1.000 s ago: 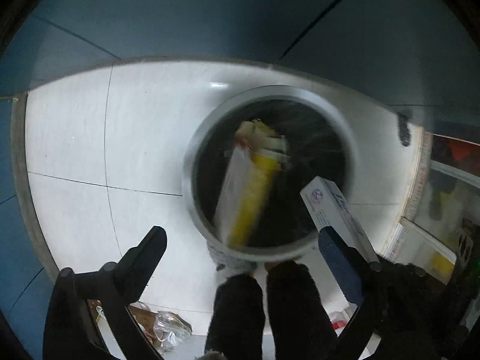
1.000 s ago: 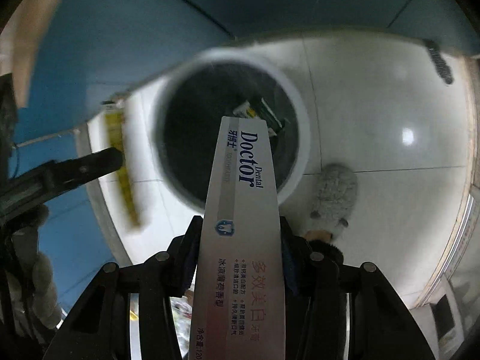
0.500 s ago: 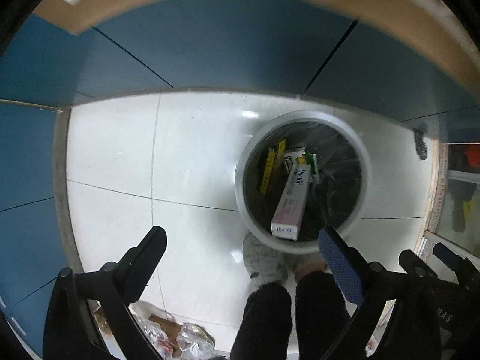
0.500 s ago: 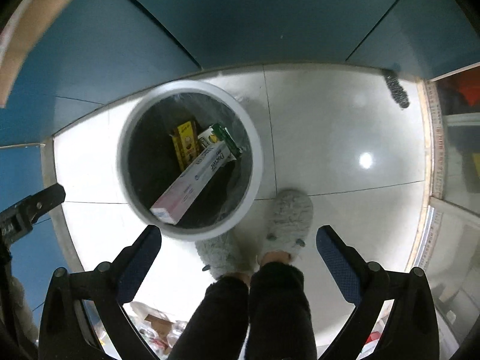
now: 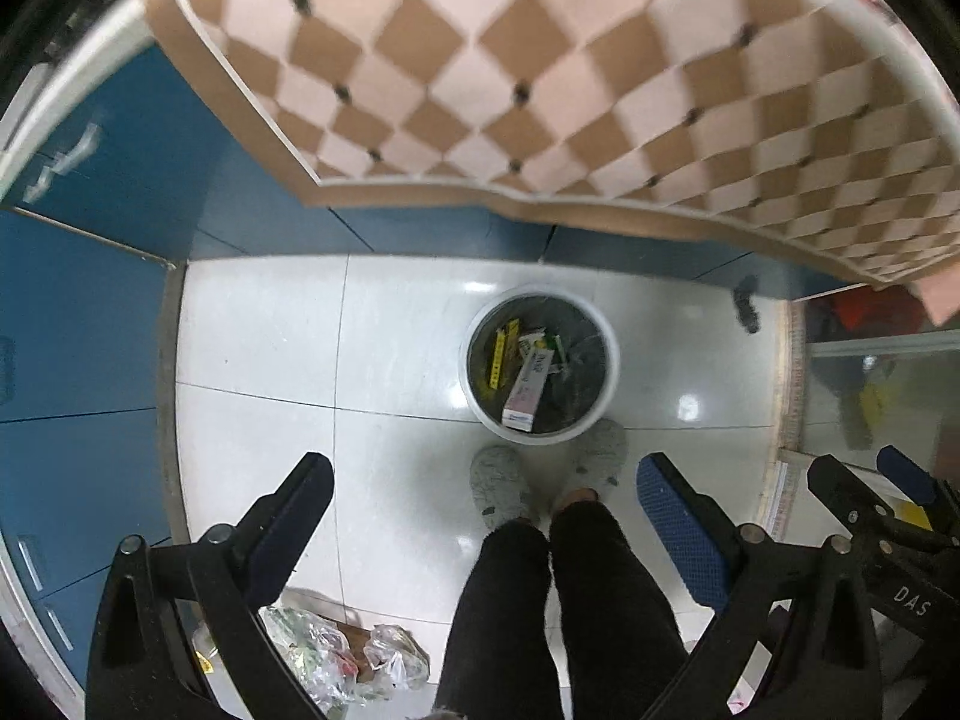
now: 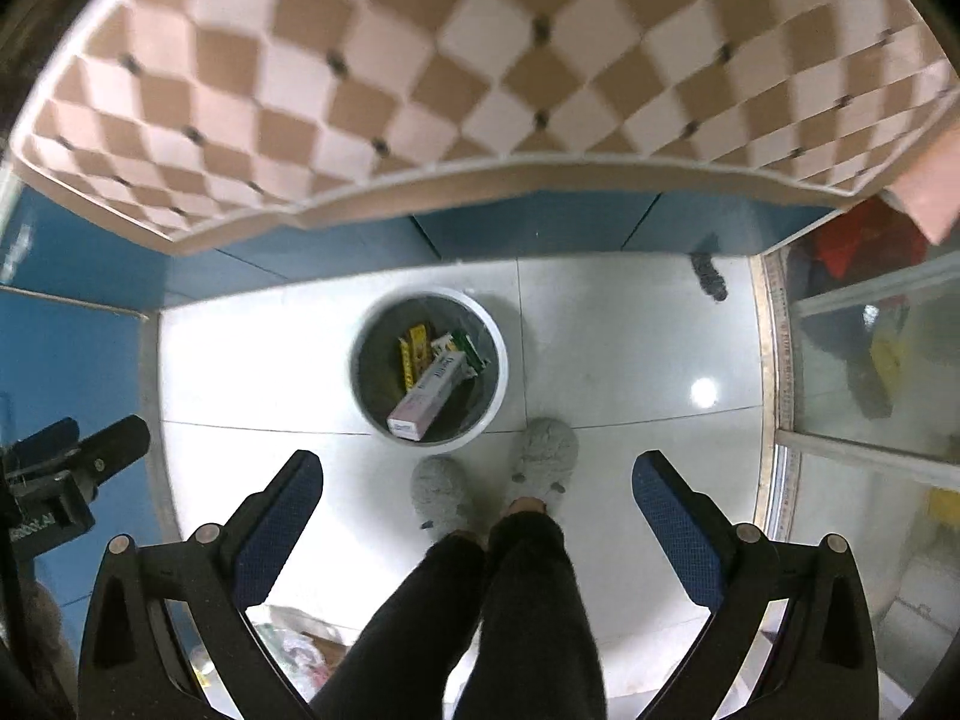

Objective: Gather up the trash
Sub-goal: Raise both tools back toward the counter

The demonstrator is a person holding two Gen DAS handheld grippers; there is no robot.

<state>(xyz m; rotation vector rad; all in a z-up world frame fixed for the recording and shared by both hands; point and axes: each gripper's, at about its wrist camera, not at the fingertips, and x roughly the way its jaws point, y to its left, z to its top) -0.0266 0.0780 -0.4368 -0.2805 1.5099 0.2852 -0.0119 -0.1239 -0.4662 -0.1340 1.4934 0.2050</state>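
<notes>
A round white trash bin (image 5: 606, 333) stands on the white tile floor; it also shows in the right wrist view (image 6: 501, 372). Inside lie a white-and-pink toothpaste box (image 5: 526, 389) (image 6: 427, 396), a yellow box (image 5: 499, 354) (image 6: 411, 357) and a green-white wrapper (image 6: 465, 348). My left gripper (image 5: 483, 501) is open and empty, high above the floor. My right gripper (image 6: 477, 495) is open and empty too, high above the bin. The right gripper's fingers (image 5: 900, 474) show at the right edge of the left wrist view.
A table edge with a brown-and-pink checkered cloth (image 5: 570, 78) (image 6: 480, 60) overhangs the top of both views. The person's legs and grey slippers (image 5: 501, 486) (image 6: 543, 459) stand by the bin. Crumpled plastic bags (image 5: 336, 654) lie on the floor. Blue cabinets (image 5: 72, 324) line the left.
The toothpaste box left my right gripper and the yellow box fell; both now lie in the bin. Both grippers have risen far above the bin, bringing the table edge into view.
</notes>
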